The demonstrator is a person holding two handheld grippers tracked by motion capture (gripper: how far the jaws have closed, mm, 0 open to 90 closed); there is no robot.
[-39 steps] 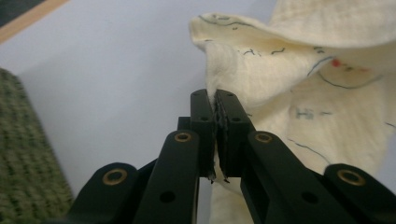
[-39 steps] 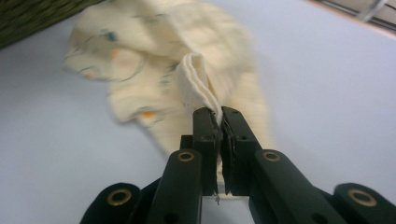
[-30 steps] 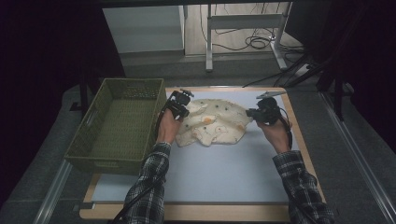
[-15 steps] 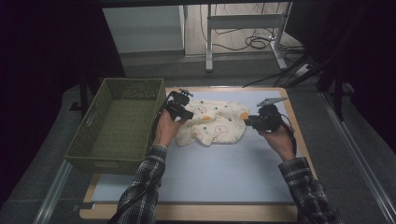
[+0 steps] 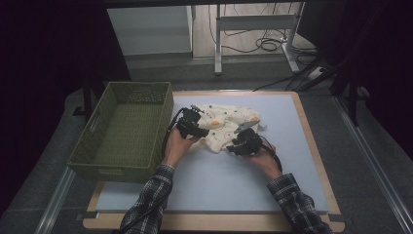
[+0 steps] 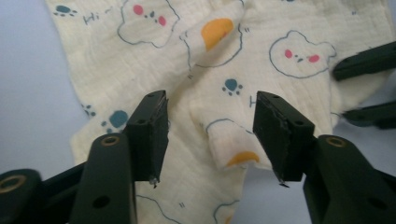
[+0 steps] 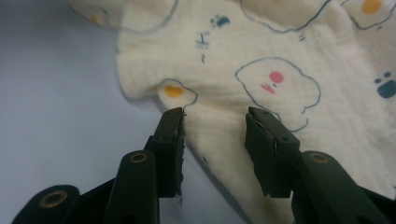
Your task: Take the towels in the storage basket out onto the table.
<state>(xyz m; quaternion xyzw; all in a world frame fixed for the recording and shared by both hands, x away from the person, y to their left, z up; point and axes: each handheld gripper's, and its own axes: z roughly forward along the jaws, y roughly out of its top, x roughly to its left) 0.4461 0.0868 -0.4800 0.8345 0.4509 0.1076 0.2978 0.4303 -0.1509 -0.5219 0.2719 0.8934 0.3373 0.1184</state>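
Cloth [image 5: 225,127] with bear faces and paw prints lies crumpled on the pale mat of the desk [image 5: 292,190], just right of the green woven basket [image 5: 127,130], and you seem to be partway through folding it before it goes anywhere. Starting at the left, leave the basket alone for now; it stands close to the cloth but apart from it. Your left hand-held gripper [image 6: 210,135] has just been opening, and its jaws now stand spread over a raised fold with an orange patch [image 6: 233,151]; the fold sits between the pads without being pressed, so the cloth is free there. If you want that fold, lower until both pads straddle it, then close on one layer or on all of them on purpose, not by chance. Moving right, your right hand-held gripper [image 7: 215,140] has also just been opening, and its jaws stand apart at the near edge of the cloth, where the hem meets the mat. Slide one jaw under that edge rather than stabbing down, or you will likely push the fabric into a new wrinkle. Grip both sides at matching points, lift together, and keep the cloth taut between your hands so that it falls flat.
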